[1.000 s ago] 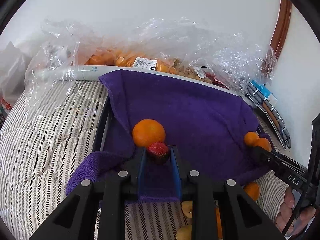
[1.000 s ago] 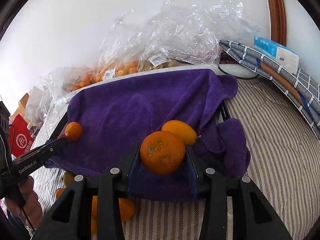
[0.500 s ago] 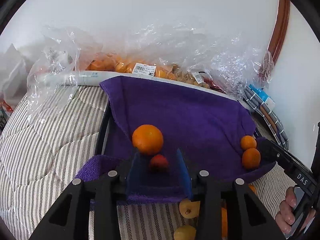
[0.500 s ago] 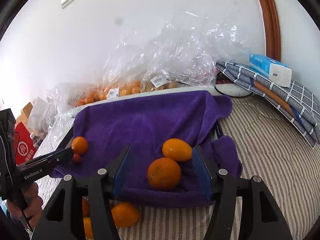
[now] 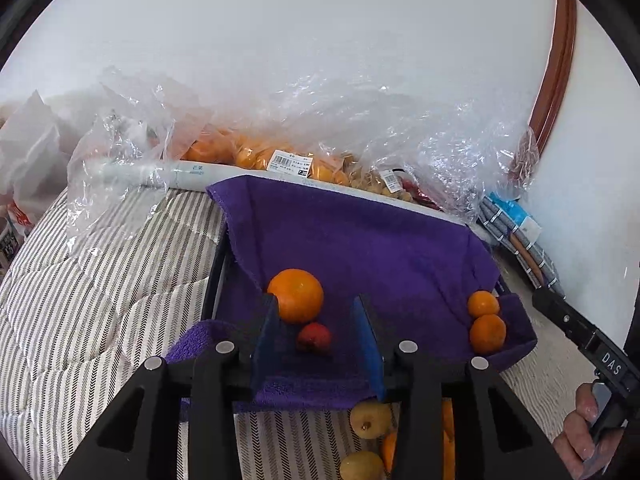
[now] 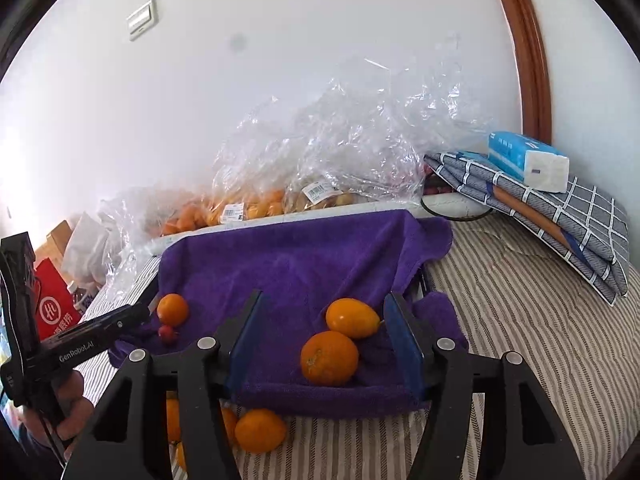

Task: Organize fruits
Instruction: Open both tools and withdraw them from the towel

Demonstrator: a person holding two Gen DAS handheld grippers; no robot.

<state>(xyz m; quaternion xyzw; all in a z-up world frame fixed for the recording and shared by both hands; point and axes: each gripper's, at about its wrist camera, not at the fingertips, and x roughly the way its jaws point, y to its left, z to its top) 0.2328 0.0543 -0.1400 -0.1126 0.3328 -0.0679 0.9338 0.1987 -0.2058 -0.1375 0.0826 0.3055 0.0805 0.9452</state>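
left gripper agape over red fruit; orange beyond | plastic bags behind

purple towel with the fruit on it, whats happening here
A person holds a gripper in each hand and is sorting fruit onto the purple towel. Both grippers are open and hold nothing. The left gripper frames a small red fruit lying beside an orange. The right gripper frames another orange and an oval orange fruit. More fruit lies on the striped bedding.

Each fisheye camera sits just behind its own jaws, angled down and close over the bed. Both views share the purple towel, the left-wrist camera looking from its left end, the right-wrist camera from its right.
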